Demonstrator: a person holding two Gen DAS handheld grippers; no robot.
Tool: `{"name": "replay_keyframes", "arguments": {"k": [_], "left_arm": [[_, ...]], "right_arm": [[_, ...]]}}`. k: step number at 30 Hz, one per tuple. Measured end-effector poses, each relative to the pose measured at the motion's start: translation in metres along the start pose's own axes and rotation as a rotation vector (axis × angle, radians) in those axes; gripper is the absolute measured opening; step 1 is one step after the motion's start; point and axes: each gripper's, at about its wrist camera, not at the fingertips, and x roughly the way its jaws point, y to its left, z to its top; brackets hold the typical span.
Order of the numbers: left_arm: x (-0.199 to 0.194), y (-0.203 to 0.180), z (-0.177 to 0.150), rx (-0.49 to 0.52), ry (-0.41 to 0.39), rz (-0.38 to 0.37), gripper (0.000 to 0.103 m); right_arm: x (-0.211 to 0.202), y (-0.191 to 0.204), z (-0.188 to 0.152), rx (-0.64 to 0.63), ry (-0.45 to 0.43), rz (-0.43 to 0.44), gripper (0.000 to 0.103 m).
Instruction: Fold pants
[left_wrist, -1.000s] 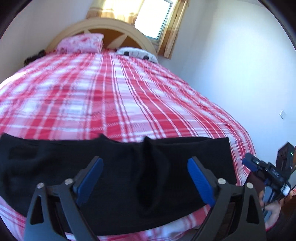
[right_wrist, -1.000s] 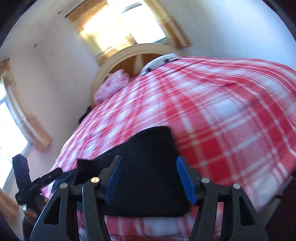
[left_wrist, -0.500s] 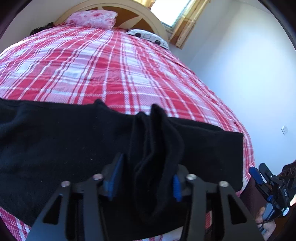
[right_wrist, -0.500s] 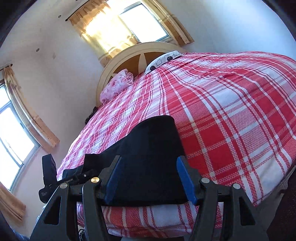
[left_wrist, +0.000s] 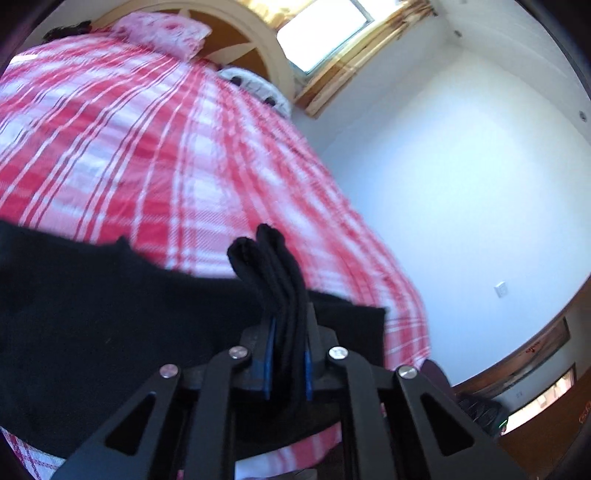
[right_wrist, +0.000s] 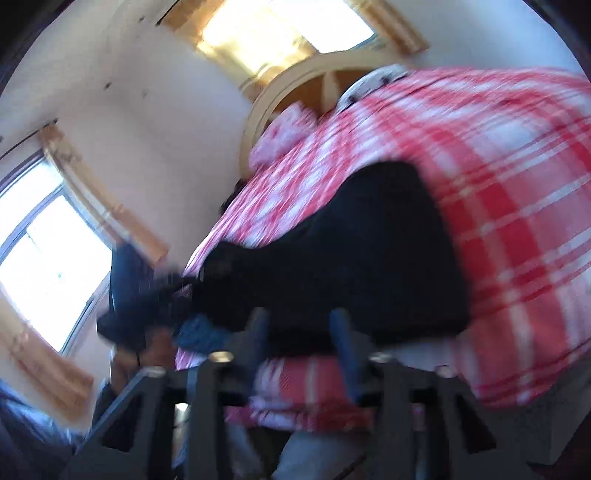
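Note:
The black pants (left_wrist: 92, 325) lie across the near edge of the red plaid bed (left_wrist: 147, 155). My left gripper (left_wrist: 288, 362) is shut on a bunched fold of the pants, which sticks up between its blue pads. In the right wrist view the pants (right_wrist: 362, 258) lie at the bed's near corner. My right gripper (right_wrist: 301, 343) is open, its fingers at the near edge of the cloth with nothing clamped; the view is blurred. The left gripper (right_wrist: 147, 299) shows there at the left, holding the cloth.
A pink pillow (left_wrist: 166, 33) and a white spotted pillow (left_wrist: 255, 85) lie by the arched headboard (left_wrist: 236, 44). A white wall (left_wrist: 461, 184) runs along the bed's right side. Windows with tan curtains (right_wrist: 99, 192) stand behind and left.
My left gripper closed fully on the pants fold and lifted it, tilting toward the right wall. My right gripper narrowed and moved in to the cloth's edge.

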Motion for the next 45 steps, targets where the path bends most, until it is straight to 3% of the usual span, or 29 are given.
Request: {"name": "replay_keyframes", "arguments": {"k": [3,6,9,12,18,20,22,26,29,32,37,41,45], "left_arm": [[-0.009,-0.034,0.015,0.038,-0.015,-0.05,0.012],[-0.019,-0.064,0.024,0.065,-0.025,-0.115,0.012],[-0.034,-0.083,0.028,0.093,-0.054,-0.156,0.012],[-0.044,-0.082,0.031,0.084,-0.076,-0.177,0.012],[-0.025,-0.04,0.029,0.02,-0.071,-0.057,0.012],[-0.007,-0.02,0.021,-0.034,-0.035,-0.027,0.012],[0.01,-0.006,0.011,-0.06,-0.003,0.015,0.013],[0.025,0.02,-0.013,-0.105,0.066,0.093,0.013],[0.033,0.039,-0.029,-0.134,0.102,0.148,0.013],[0.037,0.046,-0.033,-0.097,0.108,0.205,0.013],[0.042,0.031,-0.034,0.028,0.092,0.266,0.014],[0.044,0.029,-0.03,0.083,0.095,0.295,0.019],[0.035,0.019,-0.026,0.195,0.091,0.368,0.033]], "right_arm": [[0.025,0.024,-0.015,-0.076,0.049,0.068,0.025],[0.052,0.044,-0.019,-0.177,0.061,0.057,0.025],[0.066,0.06,-0.011,-0.291,-0.032,0.005,0.025],[0.077,0.066,-0.004,-0.43,-0.126,-0.188,0.025],[0.049,0.026,0.009,-0.489,-0.298,-0.663,0.025],[0.038,0.014,0.012,-0.48,-0.308,-0.748,0.022],[0.036,0.012,0.011,-0.518,-0.299,-0.811,0.022],[0.045,0.009,-0.007,-0.622,-0.192,-0.944,0.022],[0.06,0.02,-0.029,-0.823,-0.147,-1.111,0.022],[0.077,0.027,-0.054,-0.982,-0.102,-1.192,0.025],[0.057,0.03,-0.054,-0.976,-0.027,-1.084,0.025],[0.013,0.028,-0.037,-0.779,0.088,-0.847,0.028],[-0.035,0.015,-0.016,-0.513,0.088,-0.649,0.028]]}}
